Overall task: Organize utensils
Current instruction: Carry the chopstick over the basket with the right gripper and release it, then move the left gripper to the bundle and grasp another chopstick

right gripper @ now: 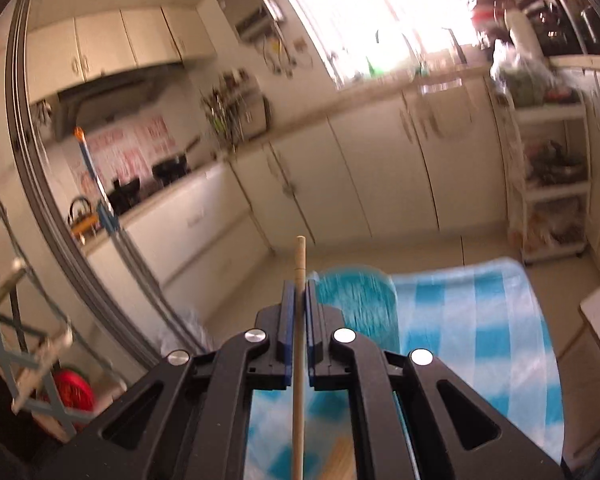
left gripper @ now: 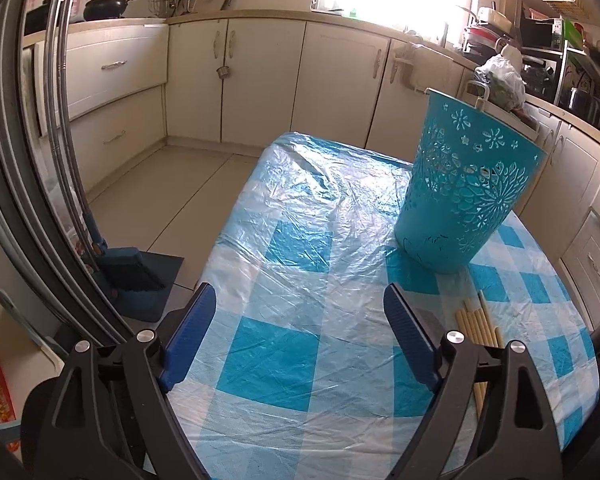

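Observation:
A teal perforated utensil holder (left gripper: 466, 188) stands upright on the blue-checked table (left gripper: 284, 240). Several pale wooden chopsticks (left gripper: 478, 320) lie on the table near the holder's base, partly hidden behind my left gripper's right finger. My left gripper (left gripper: 300, 300) is open and empty above the table, left of the holder. My right gripper (right gripper: 299, 288) is shut on a single wooden chopstick (right gripper: 300, 258), held high in the air. The holder (right gripper: 358, 300) shows blurred just beyond and to the right of its fingertips.
Kitchen cabinets (left gripper: 260, 80) and a counter run along the far wall. A broom and dustpan (left gripper: 136, 272) stand on the floor left of the table. A white shelf rack (right gripper: 548, 184) stands at the right. More chopsticks (right gripper: 340, 460) lie below the right gripper.

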Available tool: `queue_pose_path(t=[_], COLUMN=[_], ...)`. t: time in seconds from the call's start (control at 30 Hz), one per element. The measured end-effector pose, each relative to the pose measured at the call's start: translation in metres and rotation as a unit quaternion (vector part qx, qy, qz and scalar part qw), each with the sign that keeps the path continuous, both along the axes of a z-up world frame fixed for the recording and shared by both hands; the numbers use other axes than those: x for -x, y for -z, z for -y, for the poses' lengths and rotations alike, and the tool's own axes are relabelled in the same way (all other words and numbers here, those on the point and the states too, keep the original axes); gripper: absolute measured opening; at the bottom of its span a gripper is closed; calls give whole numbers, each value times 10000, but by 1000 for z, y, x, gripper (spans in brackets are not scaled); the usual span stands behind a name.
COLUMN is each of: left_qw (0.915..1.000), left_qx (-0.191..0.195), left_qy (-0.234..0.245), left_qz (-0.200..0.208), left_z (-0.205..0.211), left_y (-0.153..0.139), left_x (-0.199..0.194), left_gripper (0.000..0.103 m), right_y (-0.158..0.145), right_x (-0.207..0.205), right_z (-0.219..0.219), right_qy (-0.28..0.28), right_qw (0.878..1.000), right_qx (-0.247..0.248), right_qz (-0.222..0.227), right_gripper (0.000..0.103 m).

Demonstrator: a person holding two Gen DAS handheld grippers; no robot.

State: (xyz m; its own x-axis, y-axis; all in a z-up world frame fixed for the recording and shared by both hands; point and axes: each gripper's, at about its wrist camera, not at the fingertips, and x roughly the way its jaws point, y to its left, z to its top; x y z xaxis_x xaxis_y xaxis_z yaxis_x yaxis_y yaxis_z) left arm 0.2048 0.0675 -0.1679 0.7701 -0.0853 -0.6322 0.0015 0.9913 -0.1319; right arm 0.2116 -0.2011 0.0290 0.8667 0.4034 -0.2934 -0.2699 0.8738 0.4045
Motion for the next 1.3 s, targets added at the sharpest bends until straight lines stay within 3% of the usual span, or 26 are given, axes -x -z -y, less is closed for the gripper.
queue_pose_path(t=[0.23, 0.33, 0.5, 0.63, 0.7, 0.87, 0.97, 1.0, 1.13, 1.3], left_qw=[9999, 9999, 9999, 9999, 9999, 9999, 9999, 10000, 9999, 9998], left_qx=[31, -4, 27, 78, 101, 125, 89, 63, -76, -165], left_qy=[57, 86, 82, 46, 25, -28, -31, -26, 1, 27], left_qz=[102, 144, 123, 55, 40, 26, 45, 55, 87, 119], left_z=[2, 4, 3, 1, 0, -2, -1, 0, 5, 8], left_y=[-1, -2, -1, 1, 1, 2, 2, 2, 2, 1], left_x=[2, 3, 3, 0, -1, -2, -2, -1, 0, 3], left_gripper=[83, 84, 84, 84, 84, 84, 84, 84, 85, 85], right_y=[-6, 9, 35, 43, 41, 38, 67, 86, 161, 193], right_x=[-60, -80, -94, -83, -66, -6, 28, 36, 58, 60], right_z=[-9, -15, -20, -26, -23, -8, -5, -6, -13, -37], right_qy=[1082, 1377, 1322, 1059, 964, 941, 911, 839, 533, 345], right_qw=[9918, 9885, 9904, 9937, 9944, 9948, 9927, 9900, 9706, 9586], right_qx=[-182, 6, 272, 364, 419, 389, 583, 684, 657, 934], right_qz=[660, 619, 296, 56, 97, 93, -539, -905, -2255, -2667], right_gripper=[6, 6, 7, 11, 26, 38, 38, 31, 21, 20])
